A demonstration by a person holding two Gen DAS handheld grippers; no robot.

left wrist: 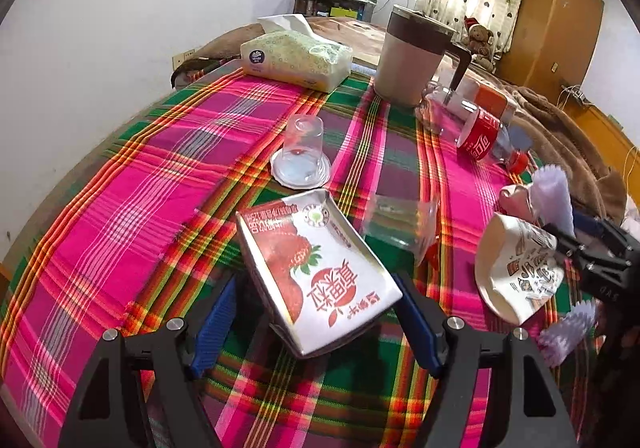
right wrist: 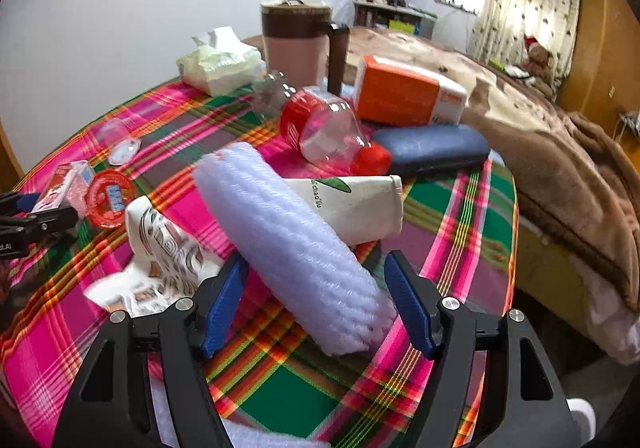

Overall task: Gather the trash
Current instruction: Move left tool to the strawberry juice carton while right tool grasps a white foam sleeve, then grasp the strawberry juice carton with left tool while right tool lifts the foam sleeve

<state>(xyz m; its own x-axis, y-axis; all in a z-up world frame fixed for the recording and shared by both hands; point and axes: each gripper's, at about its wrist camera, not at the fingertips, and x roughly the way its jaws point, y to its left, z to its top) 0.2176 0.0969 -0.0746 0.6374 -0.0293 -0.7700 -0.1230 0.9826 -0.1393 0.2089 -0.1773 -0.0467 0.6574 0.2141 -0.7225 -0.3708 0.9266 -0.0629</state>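
Left tongs (left wrist: 316, 322) spread wide, blue pads either side of a strawberry milk carton (left wrist: 316, 268) — pads not touching it as far as I can tell; carton lies flat on the plaid tabletop (left wrist: 120, 232), print facing up. Just past it a clear plastic cup (left wrist: 302, 155) stands upside down, and a second clear cup (left wrist: 400, 226) lies on its side just to the carton's right. Crumpled paper cup (left wrist: 516, 268) sits further right, close to the right tongs' black frame at the picture edge.

Right tongs (right wrist: 316, 306) also spread, straddling a white foam sleeve (right wrist: 288, 240) that lies diagonally between the pads; contact with the pads unclear. The crumpled paper cup (right wrist: 160, 252) is just left of the left pad. Behind the foam sleeve a white pouch (right wrist: 360, 203) lies flat, touching or just under it. Empty cola bottle (right wrist: 324, 127) lies on its side, red cap toward a dark blue case (right wrist: 432, 149). Orange-and-white box (right wrist: 404, 93) behind that. Red round lid (right wrist: 110, 197) next to the milk carton (right wrist: 64, 183) at the left.

Far end of tabletop — tissue pack (left wrist: 296, 57) and a brown-lidded jug (left wrist: 412, 55). Bed with brown blanket (right wrist: 552, 167) beyond the right edge.
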